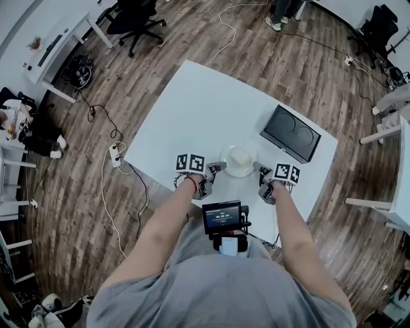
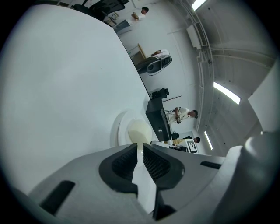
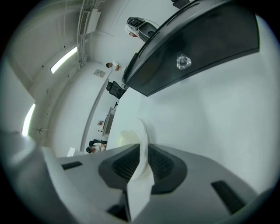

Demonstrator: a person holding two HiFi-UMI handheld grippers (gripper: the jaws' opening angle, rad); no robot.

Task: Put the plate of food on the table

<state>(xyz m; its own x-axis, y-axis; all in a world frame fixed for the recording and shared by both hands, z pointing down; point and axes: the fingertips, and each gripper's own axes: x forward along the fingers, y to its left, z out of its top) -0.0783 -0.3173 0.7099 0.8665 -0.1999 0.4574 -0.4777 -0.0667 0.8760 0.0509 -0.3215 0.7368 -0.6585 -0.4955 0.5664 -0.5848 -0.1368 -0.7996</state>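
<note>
A white plate point(image 1: 238, 161) with a pale mound of food point(image 1: 240, 155) sits over the near part of the white table point(image 1: 192, 109). My left gripper point(image 1: 220, 168) is shut on the plate's left rim and my right gripper point(image 1: 259, 170) is shut on its right rim. In the left gripper view the plate point(image 2: 120, 129) and the food point(image 2: 138, 131) lie just past the left gripper point(image 2: 140, 148), with the rim pinched between the jaws. The right gripper point(image 3: 142, 149) likewise clamps the plate's rim point(image 3: 143, 131), the food point(image 3: 126, 138) beyond it. Whether the plate touches the table is unclear.
A black two-zone cooktop point(image 1: 291, 133) lies on the table to the right of the plate, close to the right gripper point(image 3: 197, 48). The table's front edge is near my body. Office chairs point(image 1: 136, 19), desks and cables stand around on the wooden floor.
</note>
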